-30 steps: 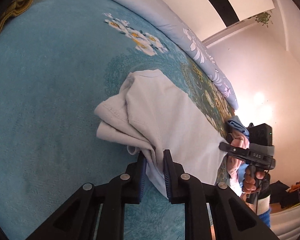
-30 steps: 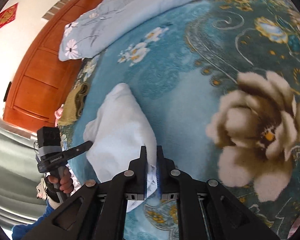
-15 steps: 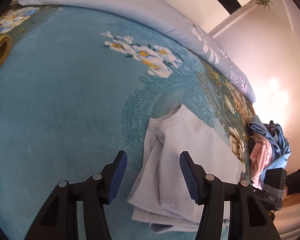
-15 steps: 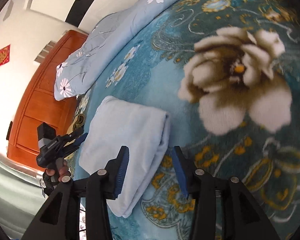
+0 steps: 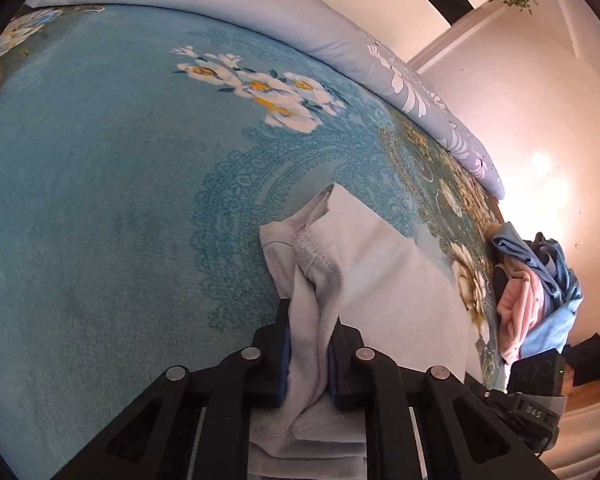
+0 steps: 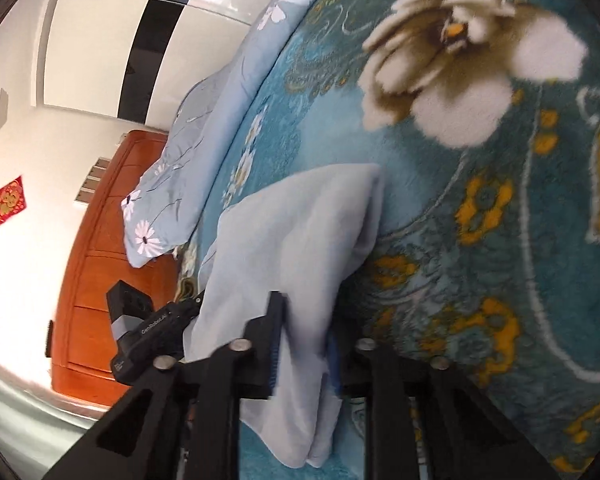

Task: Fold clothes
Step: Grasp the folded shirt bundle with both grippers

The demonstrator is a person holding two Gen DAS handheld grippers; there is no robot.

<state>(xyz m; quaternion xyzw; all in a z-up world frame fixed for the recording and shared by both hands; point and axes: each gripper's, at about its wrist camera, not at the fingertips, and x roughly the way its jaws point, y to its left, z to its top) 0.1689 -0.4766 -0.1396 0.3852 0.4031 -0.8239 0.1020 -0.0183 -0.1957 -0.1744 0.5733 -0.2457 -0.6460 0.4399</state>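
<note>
Pinching opposite ends of a folded pale shirt near the bed's front edge, both tools, left and right, grip cloth; unfolded clothes remain heaped.

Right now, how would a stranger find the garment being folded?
Look on the teal floral bed blanket, near its front edge. The pale blue folded cotton garment lies there, pinched by the left tongs. Unlike the crumpled pink and blue clothes pile, it is flat.
</note>
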